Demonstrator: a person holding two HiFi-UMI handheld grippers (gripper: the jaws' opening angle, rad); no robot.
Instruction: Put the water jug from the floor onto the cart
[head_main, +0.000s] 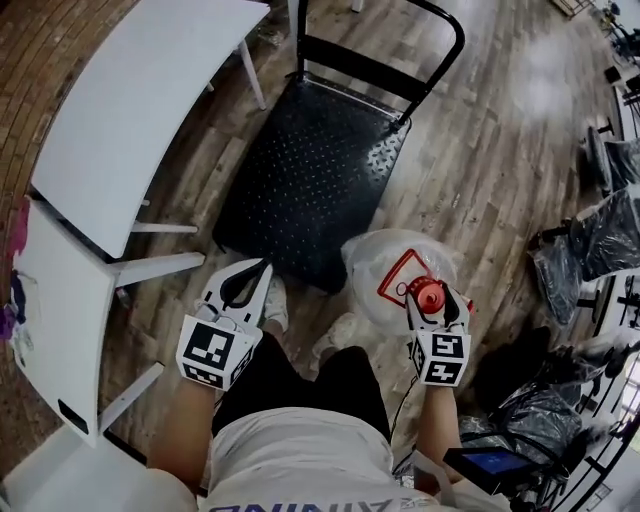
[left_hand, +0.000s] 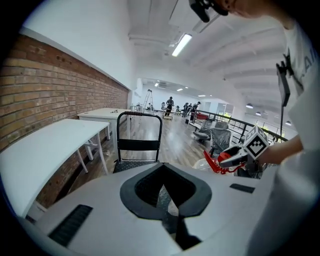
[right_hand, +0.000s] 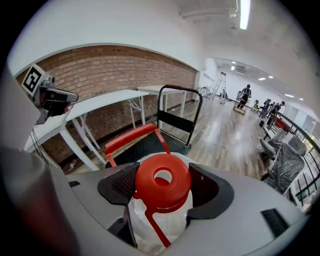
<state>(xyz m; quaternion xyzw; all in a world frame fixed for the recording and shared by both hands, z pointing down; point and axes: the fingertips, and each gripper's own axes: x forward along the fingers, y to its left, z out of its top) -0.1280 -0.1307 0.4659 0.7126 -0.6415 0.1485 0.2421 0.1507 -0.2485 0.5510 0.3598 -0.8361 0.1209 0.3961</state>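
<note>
The water jug (head_main: 392, 268) is clear plastic with a red cap (head_main: 426, 293) and a raised red handle. It is over the wood floor by the near right corner of the black cart (head_main: 310, 180). My right gripper (head_main: 430, 302) is shut on the jug's red cap (right_hand: 162, 181), one pad on each side of it. Whether the jug rests on the floor is hidden. My left gripper (head_main: 243, 283) hovers open over the cart's near edge with nothing between its fingers. Through its jaws, the left gripper view shows the cart (left_hand: 132, 165), with the jug (left_hand: 204, 163) to the right.
The cart's upright handle (head_main: 385, 70) is at its far end. White tables (head_main: 130, 110) stand along the brick wall on the left. Plastic-covered chairs (head_main: 600, 235) crowd the right side. The person's shoes (head_main: 276, 305) are just behind the cart's near edge.
</note>
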